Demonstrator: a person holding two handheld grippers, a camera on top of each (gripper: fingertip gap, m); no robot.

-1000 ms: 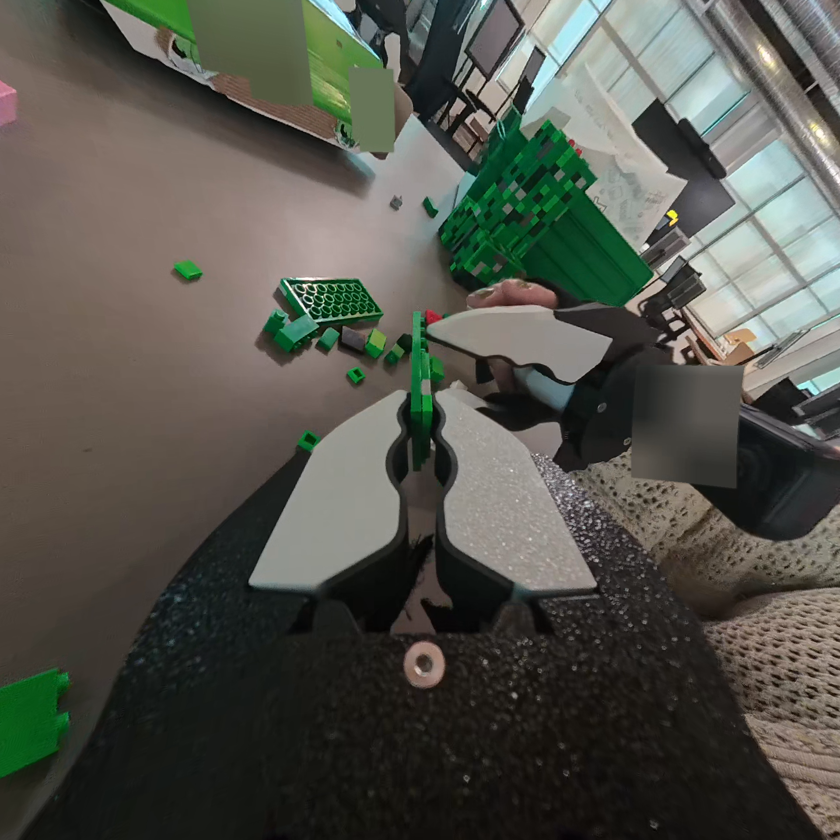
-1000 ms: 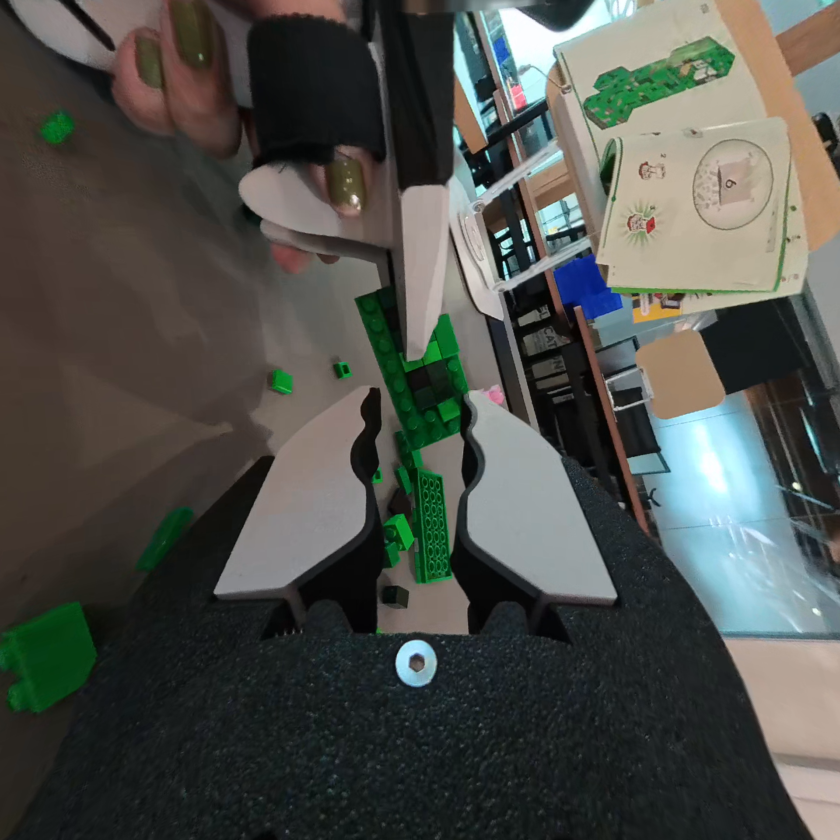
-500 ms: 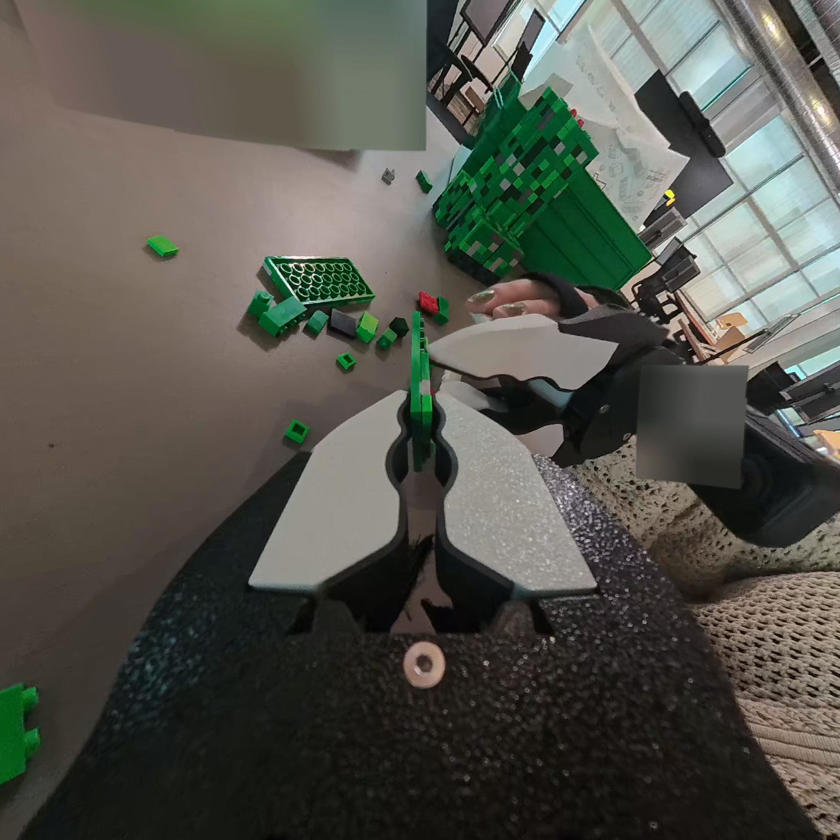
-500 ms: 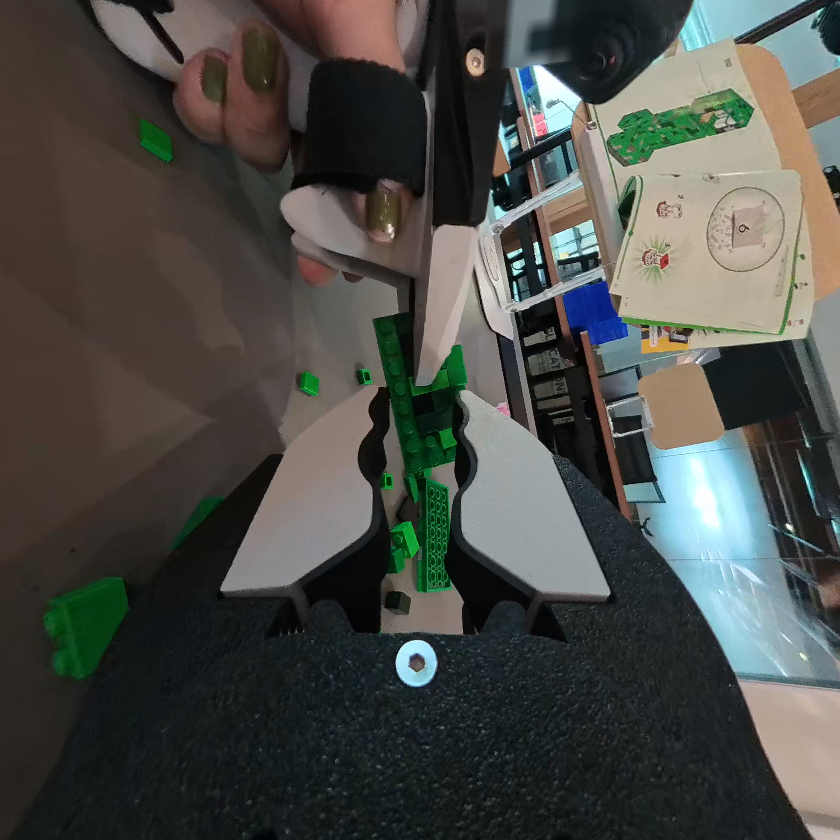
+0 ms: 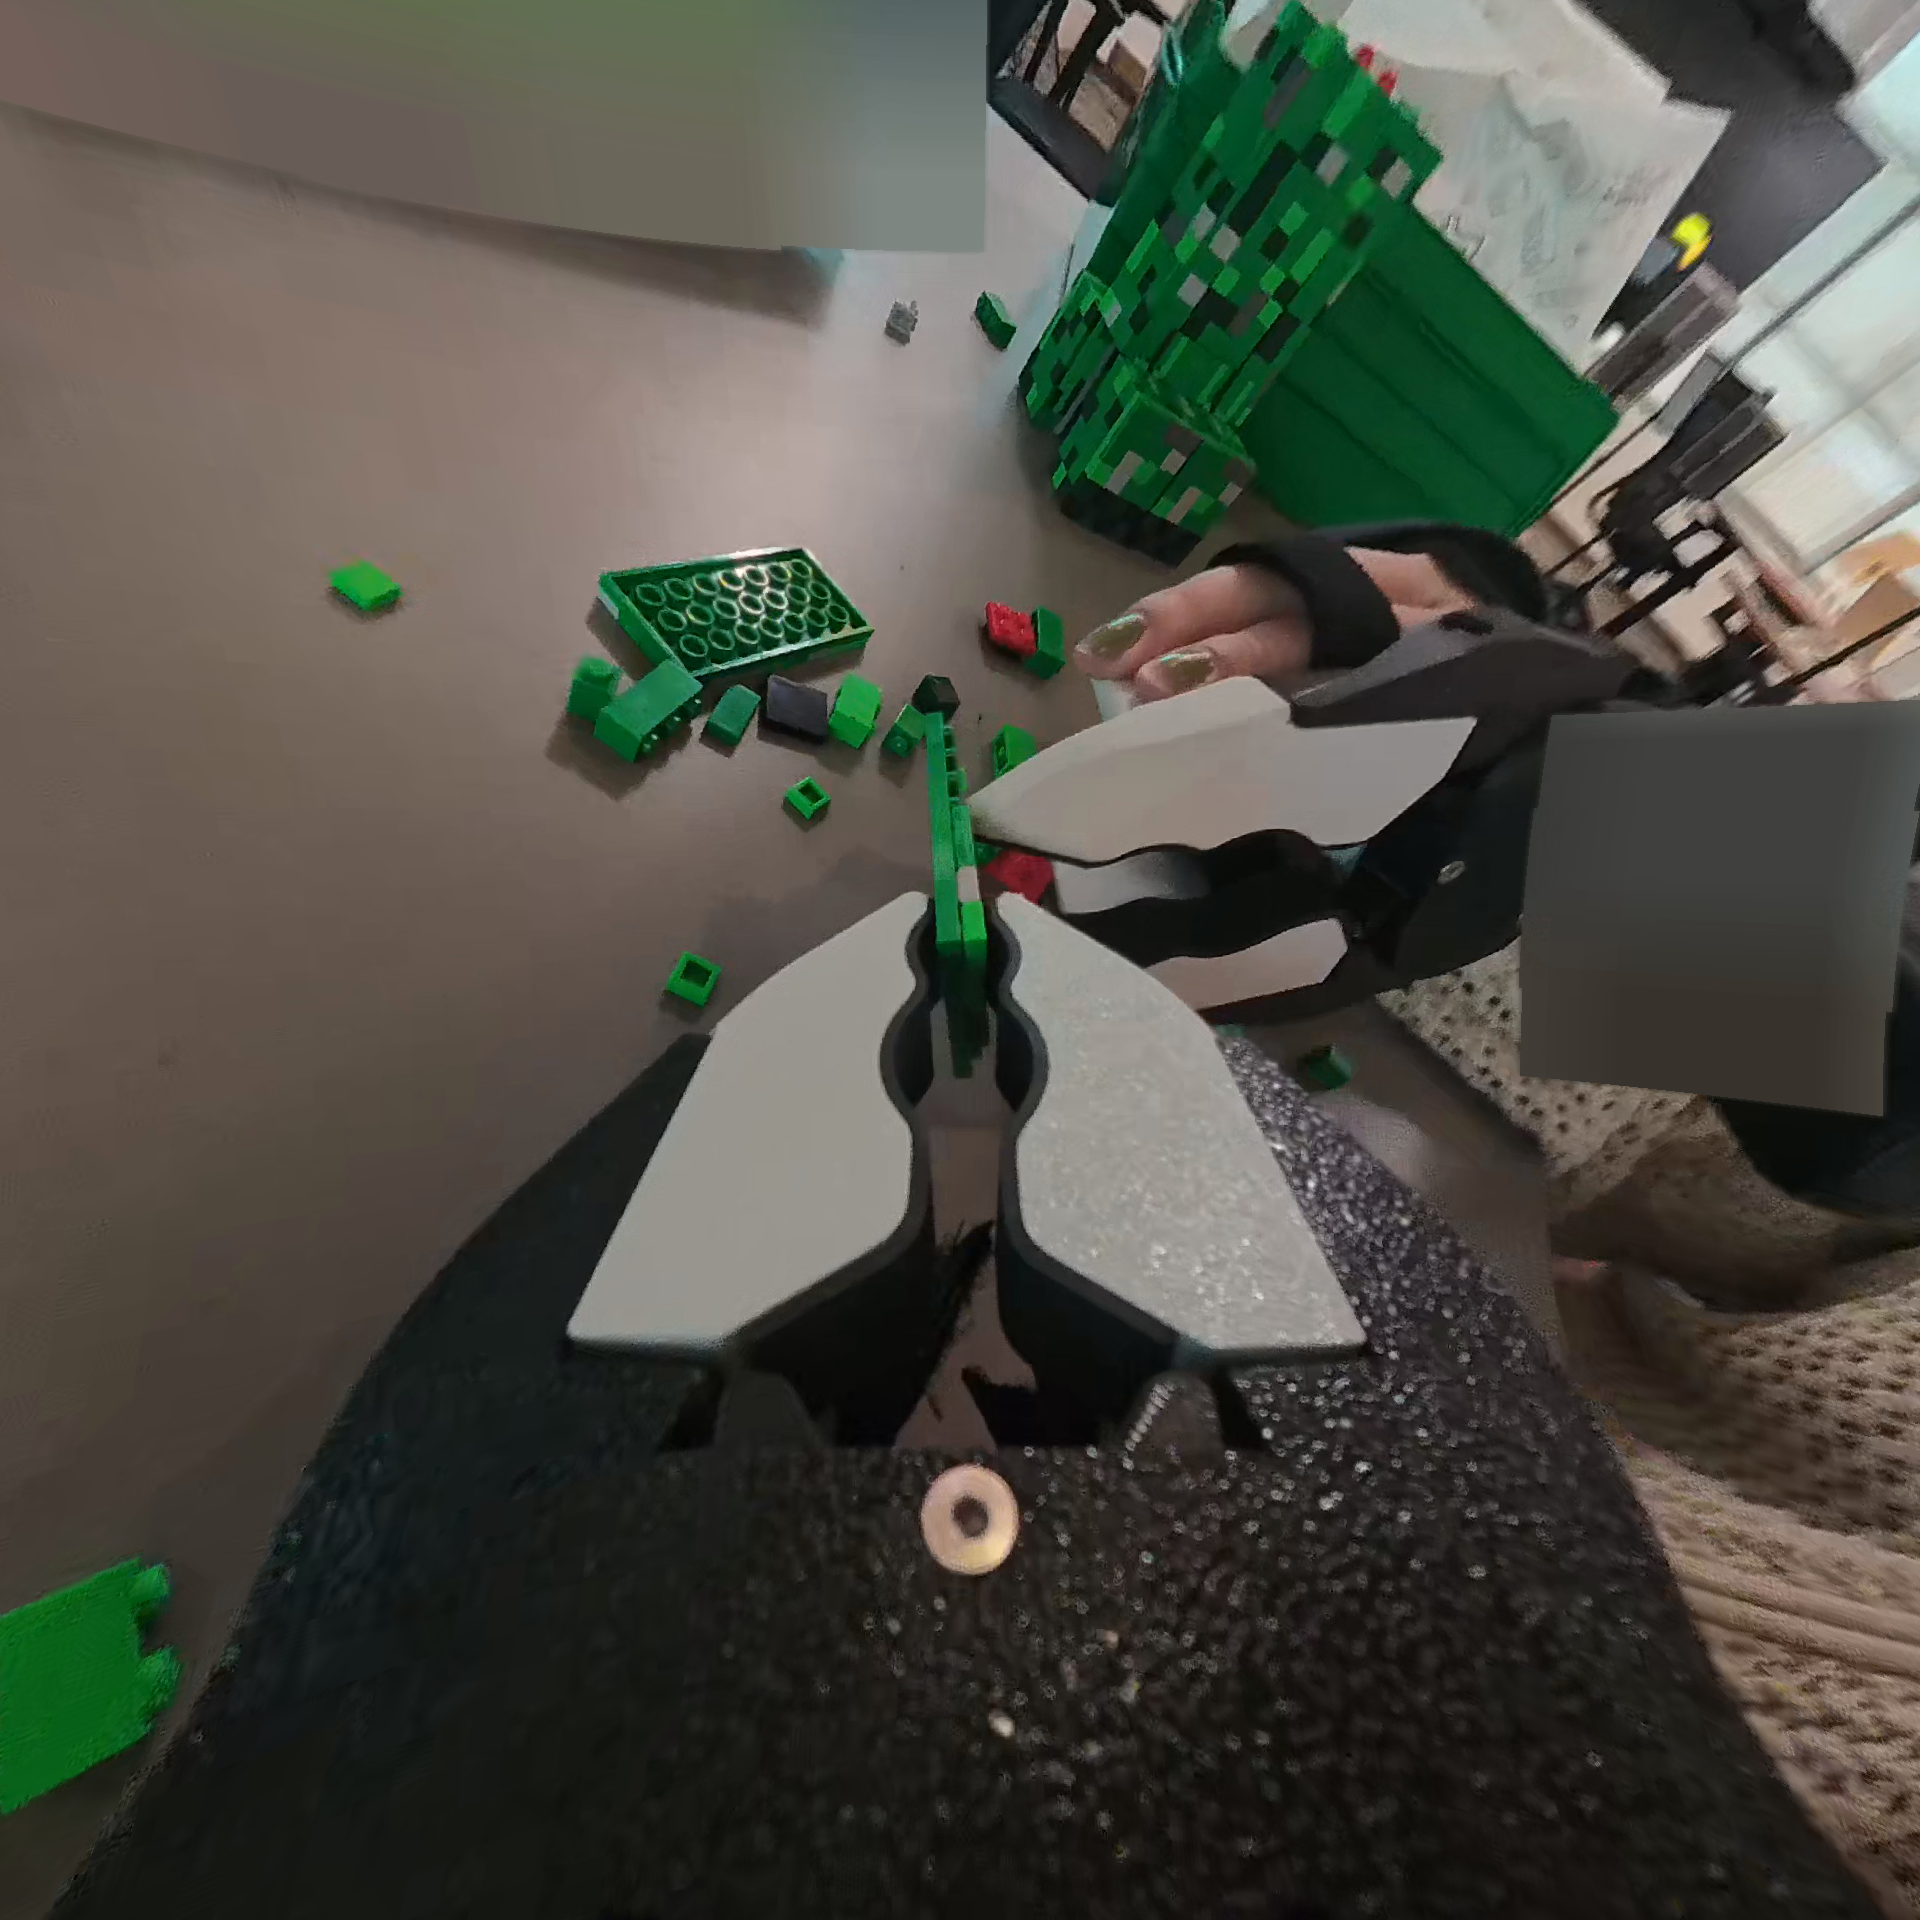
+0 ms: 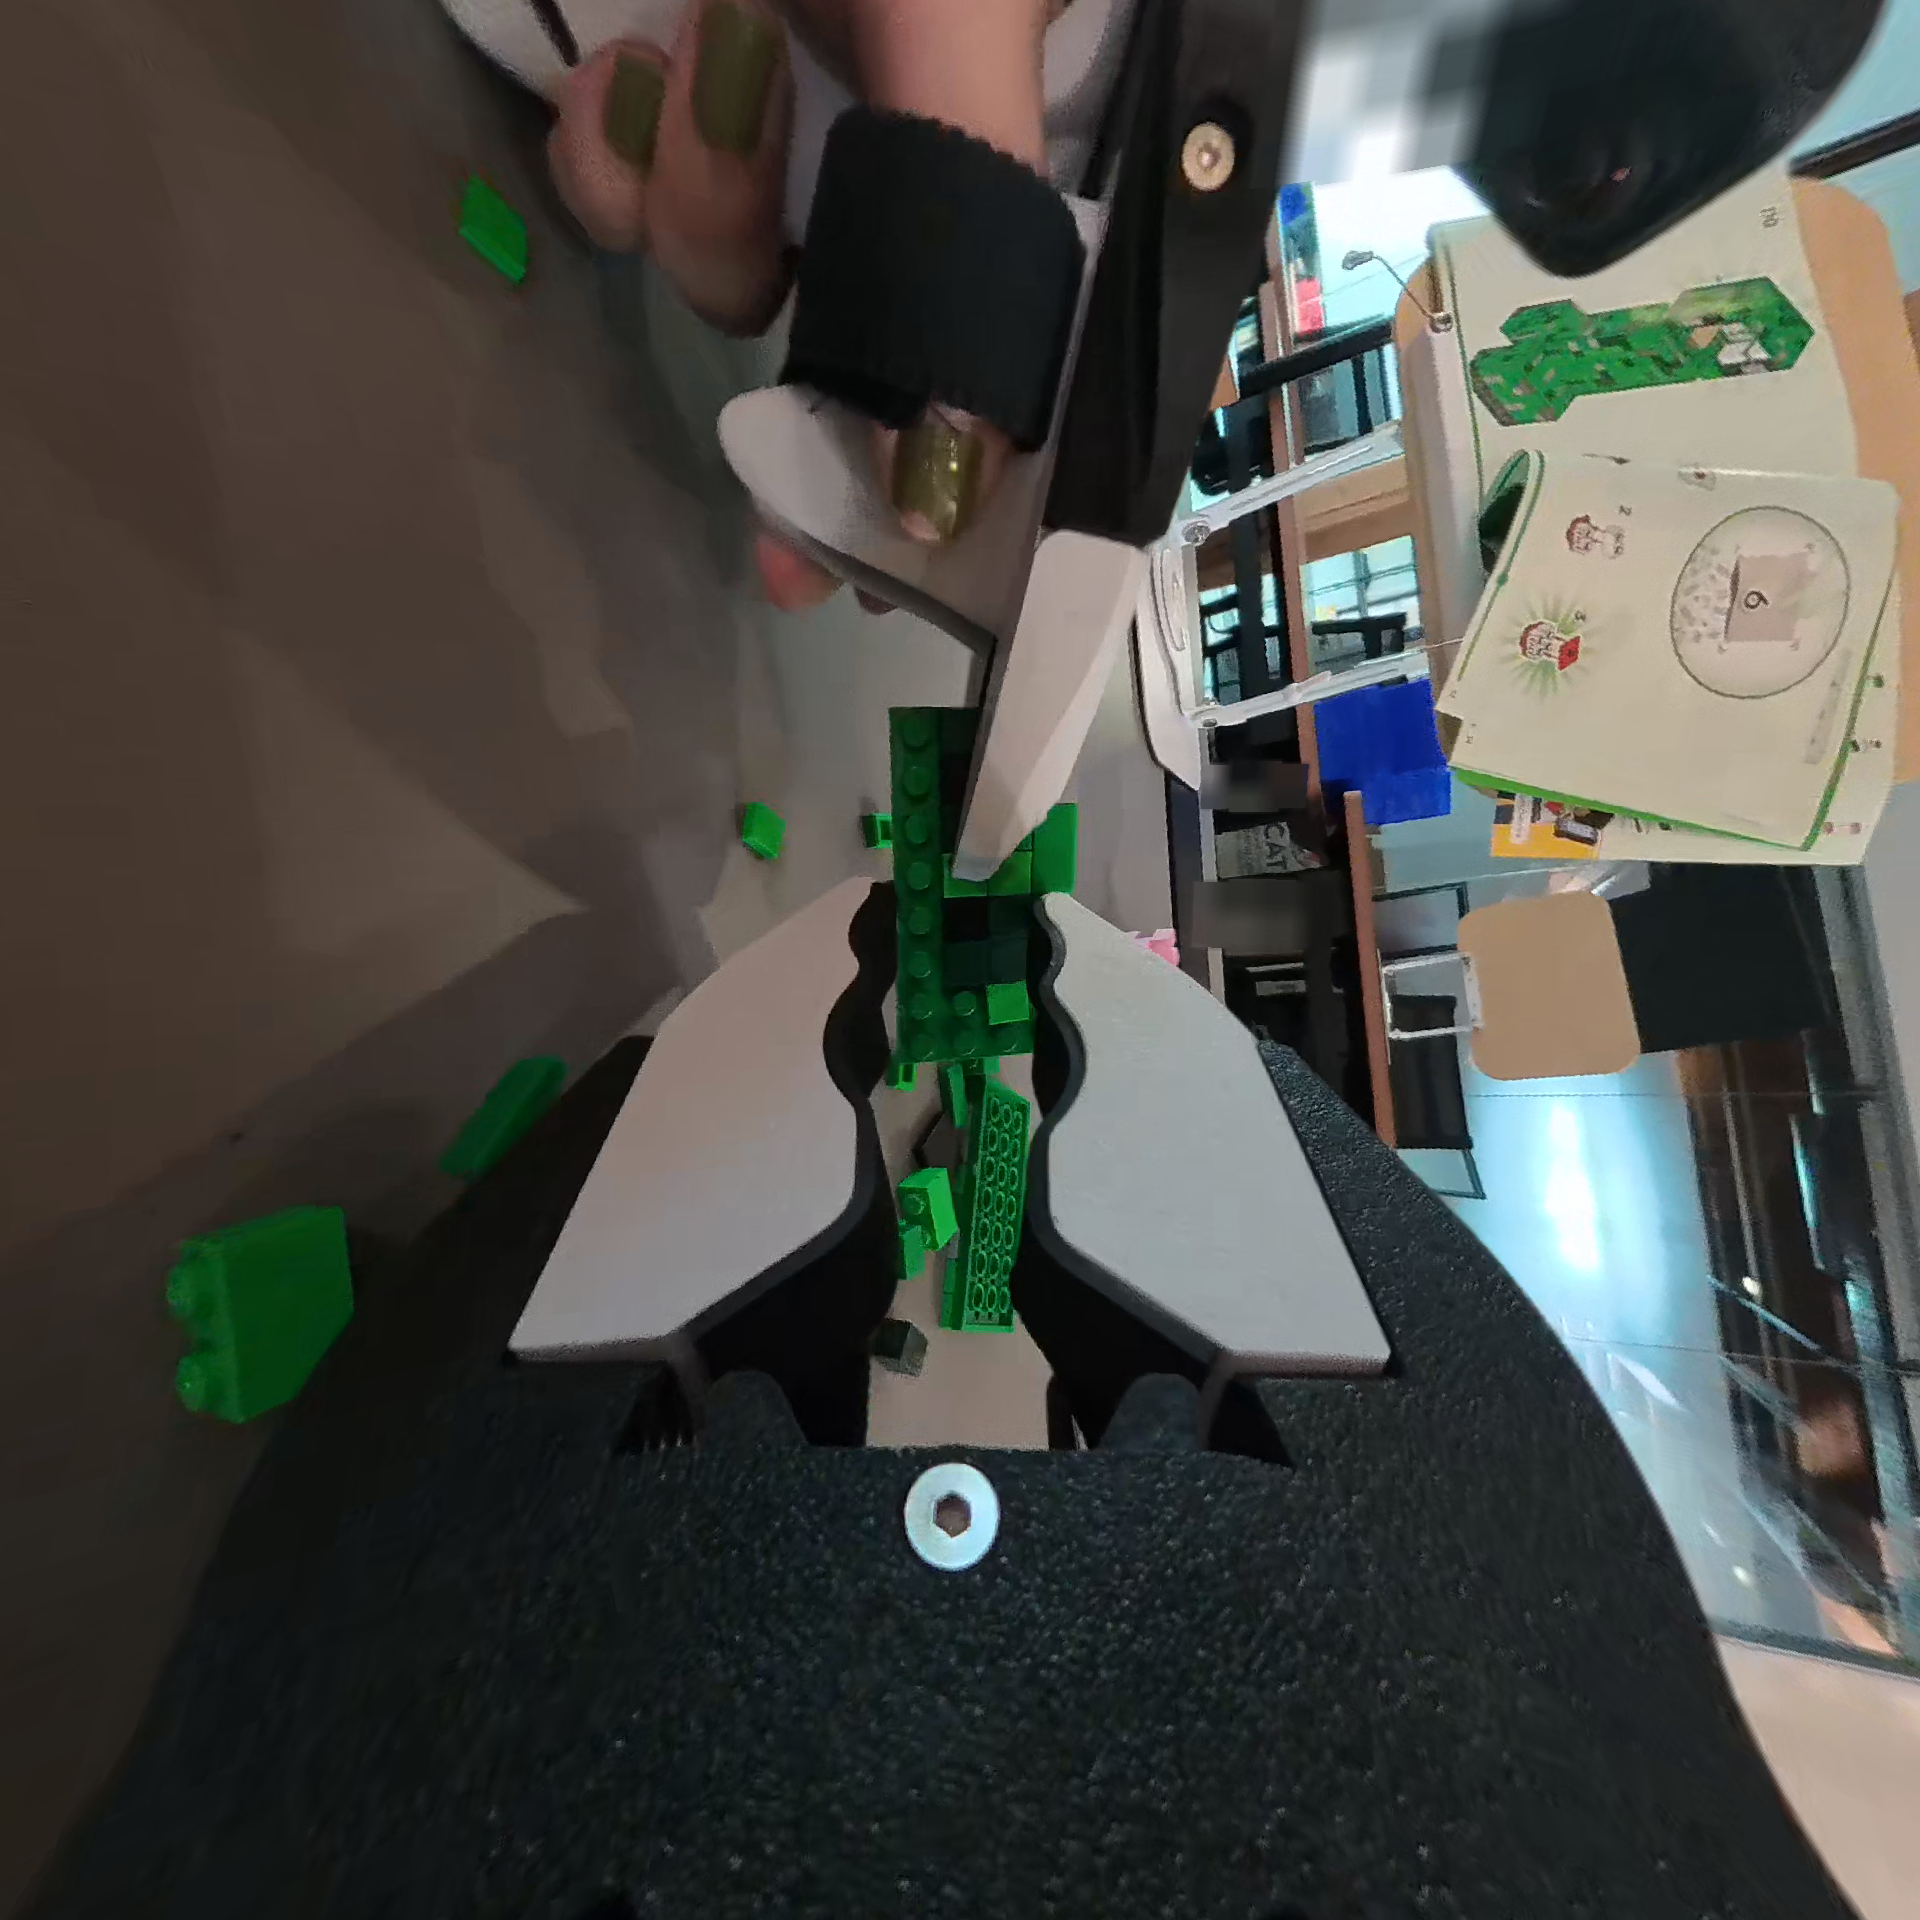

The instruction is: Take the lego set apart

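A thin green lego plate [image 5: 943, 821] with small green and black tiles on its face is held edge-on in my left gripper [image 5: 961, 914], which is shut on its near end. In the right wrist view the plate [image 6: 920, 831] stands between the fingertips of my right gripper [image 6: 961, 899], whose jaws press against its two long sides. My right gripper [image 5: 1013, 842] comes in from the right in the left wrist view. A finger of the left gripper [image 6: 1039, 707] lies on the plate's far end.
A big green lego build [image 5: 1226, 291] stands at the back right. An upturned green plate [image 5: 738, 613] and loose small bricks [image 5: 727, 717] lie on the brown table [image 5: 312, 935]. A green brick [image 6: 260, 1309] lies at the left. An instruction booklet [image 6: 1683, 623] stands behind. Both grippers' tips are roughly 10 centimeters from the green brick [image 6: 260, 1309].
My right gripper has moved forward around the plate and its jaws have narrowed onto it. My left gripper has kept its hold and shifted slightly.
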